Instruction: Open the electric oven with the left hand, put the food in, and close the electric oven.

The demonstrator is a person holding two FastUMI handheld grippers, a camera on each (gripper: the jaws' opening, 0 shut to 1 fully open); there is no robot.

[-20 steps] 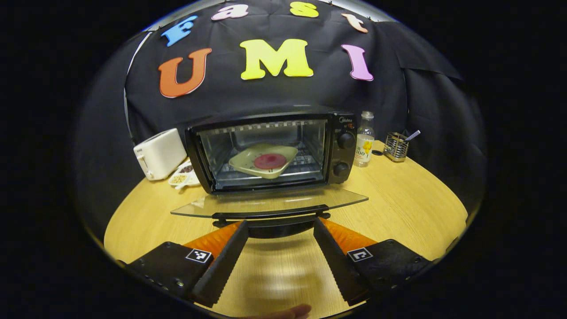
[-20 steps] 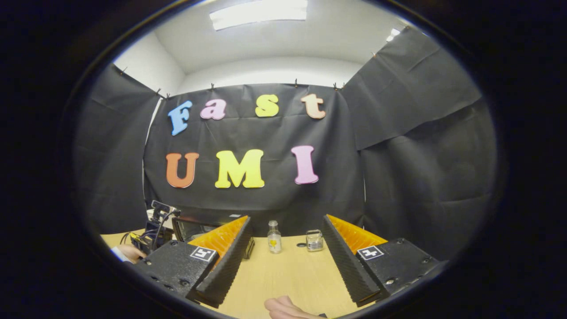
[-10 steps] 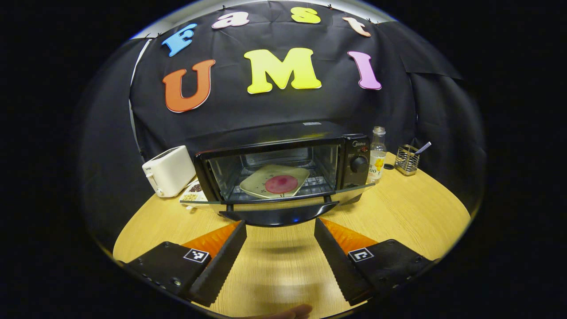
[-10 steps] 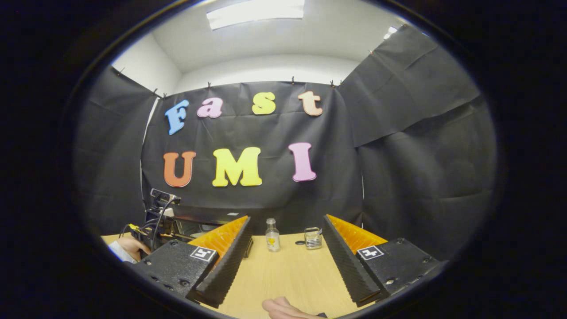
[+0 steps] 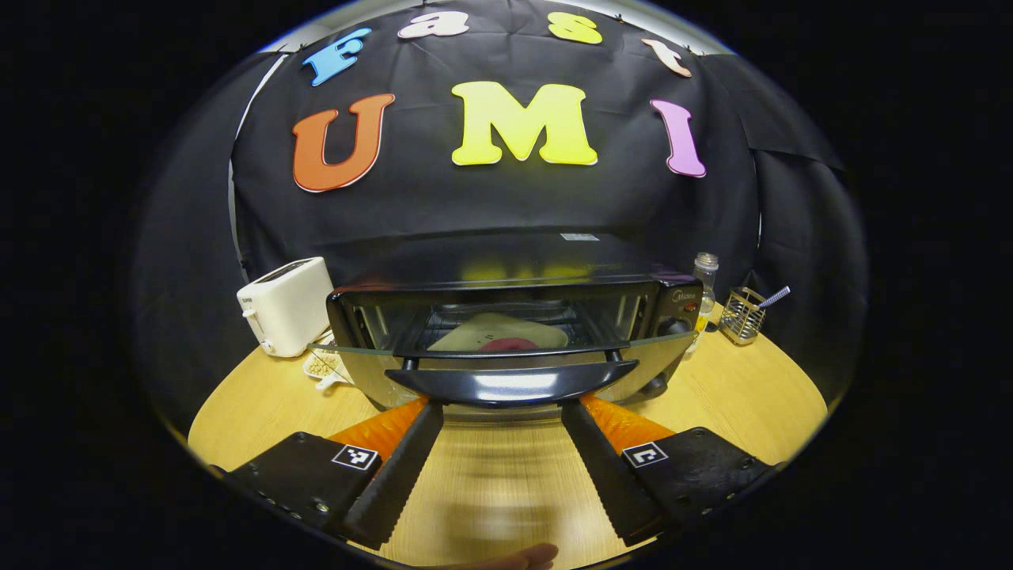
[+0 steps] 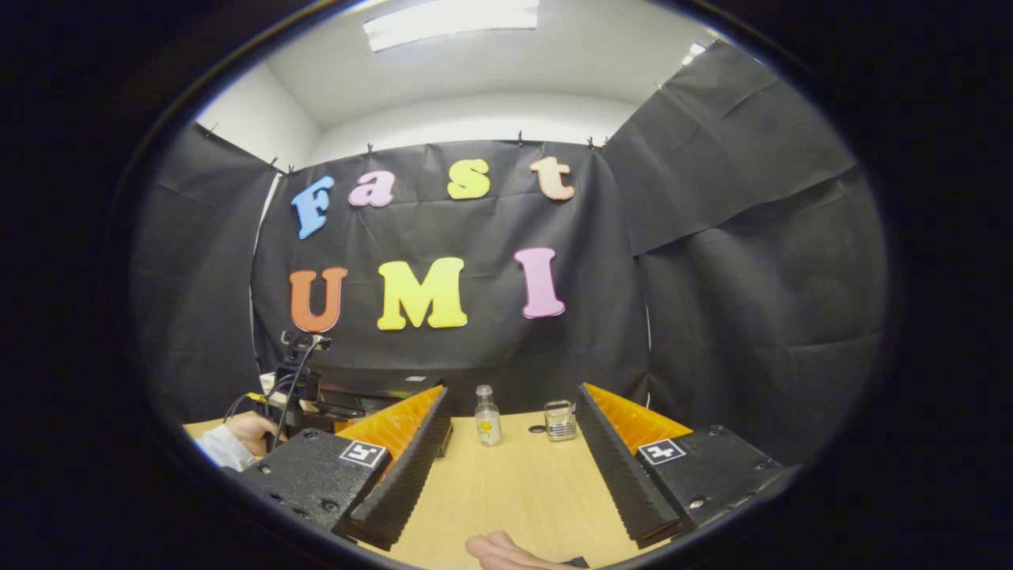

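Left gripper [image 5: 500, 412]: jaws spread wide, fingertips just under the oven door handle [image 5: 510, 384]; contact unclear.
Right gripper [image 6: 513, 396]: wide apart, gripping nothing, above bare table [image 6: 514, 483].
Oven [image 5: 506, 317]: 12 o'clock, door partly raised.
Food [image 5: 508, 344]: on plate [image 5: 475, 328] inside.
Surroundings: toaster [image 5: 285, 305] 10 o'clock; bottle [image 5: 703, 285], wire holder [image 5: 742, 315] 2 o'clock.

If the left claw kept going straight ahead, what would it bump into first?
Most likely the oven door handle, just beyond the open left claw; depth is uncertain.

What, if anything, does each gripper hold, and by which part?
Nothing. The left gripper is open under the oven door's handle, not clamped. The right gripper is open over the table.
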